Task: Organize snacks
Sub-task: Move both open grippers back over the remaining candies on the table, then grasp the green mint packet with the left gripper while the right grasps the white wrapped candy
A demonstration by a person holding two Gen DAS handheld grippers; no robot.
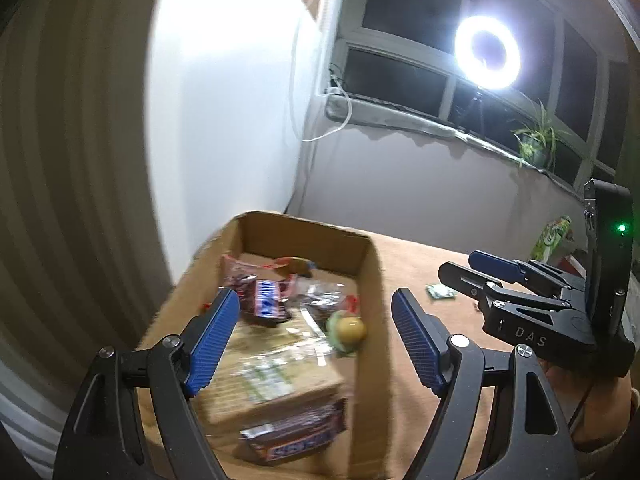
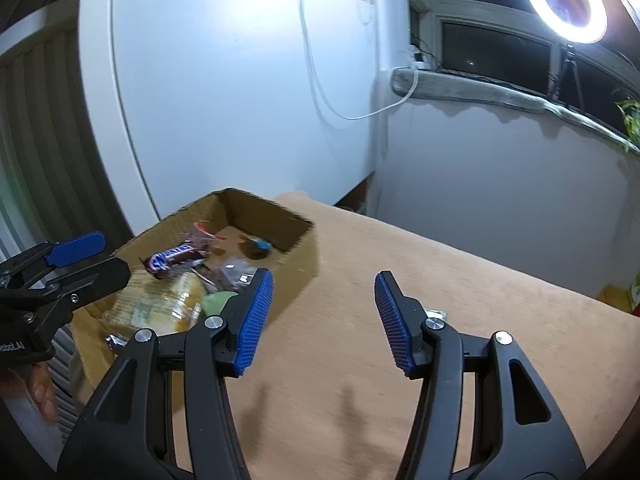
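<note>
Snacks heaped in an open box (image 1: 372, 264) on the tan tabletop (image 2: 400, 280): one bar (image 1: 266, 300) tilted on top, another bar (image 1: 296, 432) at the near end, a clear biscuit pack (image 1: 268, 368) between, a green round sweet (image 1: 346, 332) against the right wall; a small green packet (image 1: 440, 292) lying apart on the tabletop, right of the box; left tongs (image 1: 316, 340) spread wide above the box, empty; right tongs (image 2: 324, 320) spread wide too, empty, over bare tabletop just right of the box; ring light (image 1: 487, 53) and plant (image 1: 534, 144) at the window behind.
</note>
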